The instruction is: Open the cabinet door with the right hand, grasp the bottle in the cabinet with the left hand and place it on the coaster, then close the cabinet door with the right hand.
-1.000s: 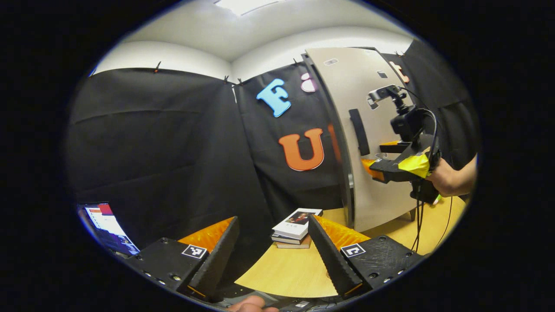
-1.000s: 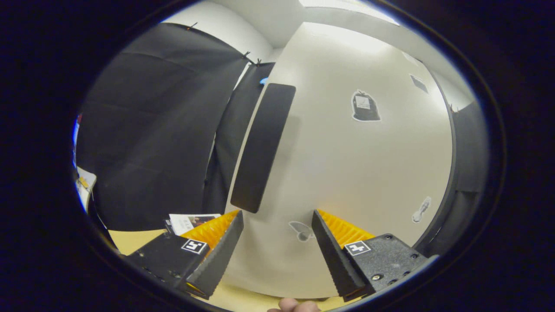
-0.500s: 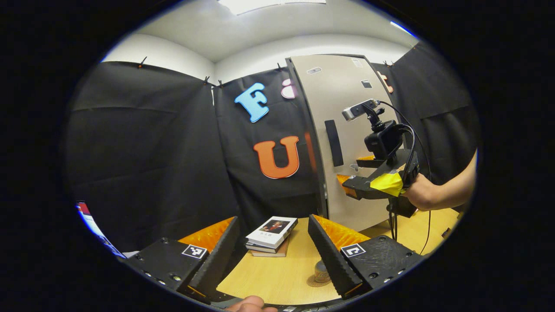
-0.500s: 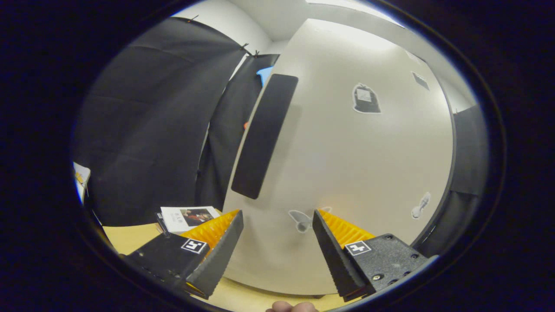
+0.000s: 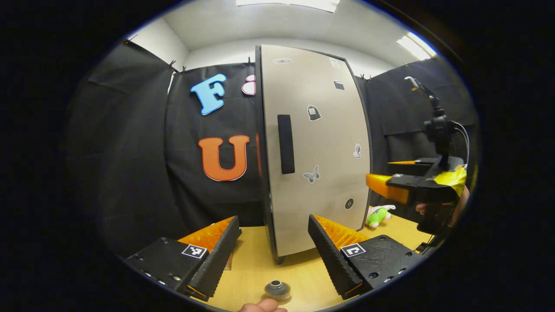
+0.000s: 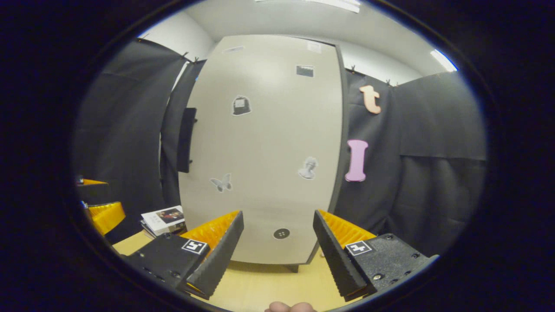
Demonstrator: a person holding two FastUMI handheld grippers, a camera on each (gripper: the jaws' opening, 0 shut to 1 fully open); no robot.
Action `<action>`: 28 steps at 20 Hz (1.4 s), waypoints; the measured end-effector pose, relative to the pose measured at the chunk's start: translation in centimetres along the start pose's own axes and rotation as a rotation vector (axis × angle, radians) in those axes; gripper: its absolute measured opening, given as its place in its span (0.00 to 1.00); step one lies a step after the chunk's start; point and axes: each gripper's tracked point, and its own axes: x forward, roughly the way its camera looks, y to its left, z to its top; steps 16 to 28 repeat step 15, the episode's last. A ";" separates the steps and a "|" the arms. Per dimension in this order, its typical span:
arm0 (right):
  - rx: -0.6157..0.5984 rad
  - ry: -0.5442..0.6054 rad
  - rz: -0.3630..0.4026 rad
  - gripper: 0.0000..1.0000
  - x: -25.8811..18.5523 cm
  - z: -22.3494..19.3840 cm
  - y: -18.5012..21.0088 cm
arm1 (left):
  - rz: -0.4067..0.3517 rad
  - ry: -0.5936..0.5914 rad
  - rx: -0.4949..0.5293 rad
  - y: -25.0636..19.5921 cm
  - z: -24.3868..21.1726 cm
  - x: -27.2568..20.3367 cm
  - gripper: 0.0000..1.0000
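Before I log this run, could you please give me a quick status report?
Both claws open, empty: left, right. Cabinet door shut. Bottle on table below left claw. Nothing in the way.

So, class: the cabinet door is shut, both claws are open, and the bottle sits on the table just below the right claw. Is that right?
Not quite. The bottle sits on the table just below the left claw, between its fingers, as the left gripper view shows. The rest holds: the cabinet door is shut, and the right claw is open too.
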 end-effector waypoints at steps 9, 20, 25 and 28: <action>0.093 -0.002 0.032 1.00 -0.9 0.3 -4.8 | 0.202 -0.011 -0.055 -2.7 1.7 4.0 0.97; 0.169 0.044 0.097 1.00 0.2 -0.6 -6.6 | 0.246 -0.003 0.009 -5.3 2.1 3.5 0.97; 0.169 0.044 0.097 1.00 0.2 -0.6 -6.6 | 0.246 -0.003 0.009 -5.3 2.1 3.5 0.97; 0.169 0.044 0.097 1.00 0.2 -0.6 -6.6 | 0.246 -0.003 0.009 -5.3 2.1 3.5 0.97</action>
